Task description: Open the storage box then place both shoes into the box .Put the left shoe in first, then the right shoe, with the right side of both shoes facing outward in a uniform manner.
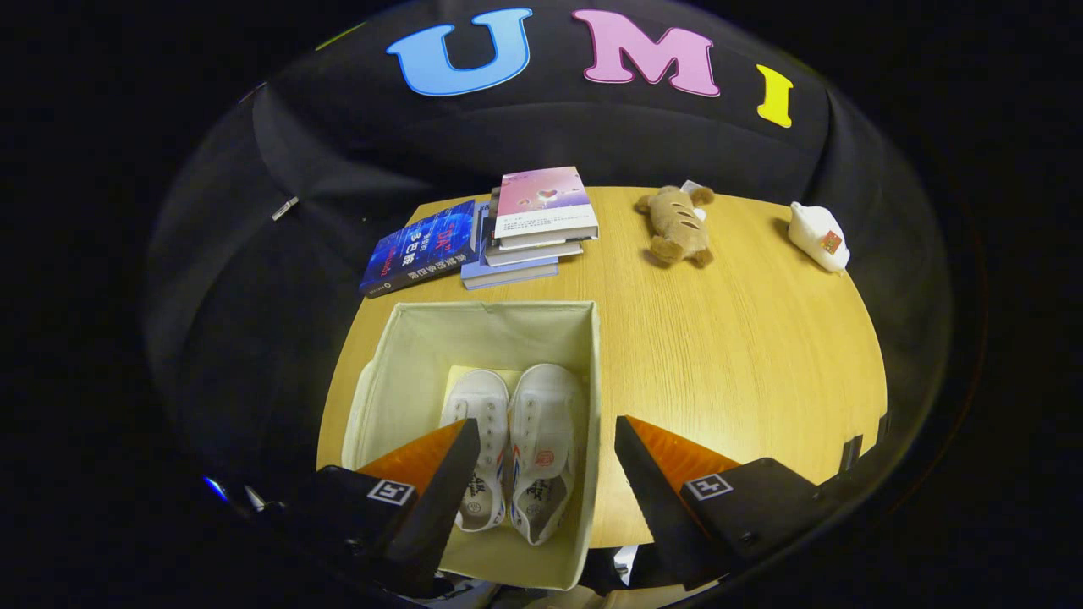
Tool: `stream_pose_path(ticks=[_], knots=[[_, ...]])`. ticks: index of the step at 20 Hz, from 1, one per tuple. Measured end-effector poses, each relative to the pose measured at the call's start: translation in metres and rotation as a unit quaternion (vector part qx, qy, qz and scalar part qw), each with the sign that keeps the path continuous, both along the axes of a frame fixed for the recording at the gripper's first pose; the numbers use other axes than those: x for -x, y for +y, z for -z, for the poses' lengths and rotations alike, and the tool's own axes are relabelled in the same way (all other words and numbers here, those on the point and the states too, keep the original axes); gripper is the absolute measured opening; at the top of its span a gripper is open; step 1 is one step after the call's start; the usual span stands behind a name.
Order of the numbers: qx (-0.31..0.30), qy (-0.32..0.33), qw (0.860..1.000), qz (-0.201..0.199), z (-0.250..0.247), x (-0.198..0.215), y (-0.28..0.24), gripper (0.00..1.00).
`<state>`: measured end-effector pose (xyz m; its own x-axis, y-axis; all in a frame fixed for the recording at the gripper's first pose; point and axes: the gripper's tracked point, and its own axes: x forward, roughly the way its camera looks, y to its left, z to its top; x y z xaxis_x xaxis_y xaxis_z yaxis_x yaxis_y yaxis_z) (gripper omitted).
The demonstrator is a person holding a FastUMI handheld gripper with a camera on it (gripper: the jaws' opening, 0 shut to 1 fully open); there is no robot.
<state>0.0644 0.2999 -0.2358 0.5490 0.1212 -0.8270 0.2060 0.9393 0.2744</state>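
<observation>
Black cloth hangs as the booth wall behind a light wooden bench (736, 338), and that is the backdrop I get from the gripper view.

On the near left part of the bench I see the storage box (398, 355), a cream fabric bin with its top open. Both shoes lie inside on its floor, side by side and touching, toes pointing to the far wall of the box. I read the left shoe (479, 423) as the one on the left and the right shoe (543, 431) as the one beside the box's right wall, though I cannot be sure which foot each one fits. Both are white canvas with laces, and coloured stripes show on their sides near the heels.

My gripper (547, 431) hangs above the near end of the box with its jaws spread wide and holding nothing. One finger sits over the left shoe's heel side, the other over the bench just right of the box wall.

Far beyond the box I see a stack of books (537, 228) with a blue book (420, 247) leaning at its left. Further right lies a brown plush toy (677, 224), and well apart from it, near the far right edge, a white plush toy (818, 237).
</observation>
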Motion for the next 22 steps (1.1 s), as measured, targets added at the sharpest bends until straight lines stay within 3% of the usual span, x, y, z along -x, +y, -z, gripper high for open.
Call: stream_pose_path(ticks=[5,11,22], knots=[[-0.02,-0.045,0.999,-0.018,-0.011,0.005,-0.023,0.99],[0.011,-0.141,0.99,-0.027,-0.044,0.012,-0.102,0.99],[0.064,-0.292,0.954,0.021,-0.117,0.033,-0.271,0.99]])
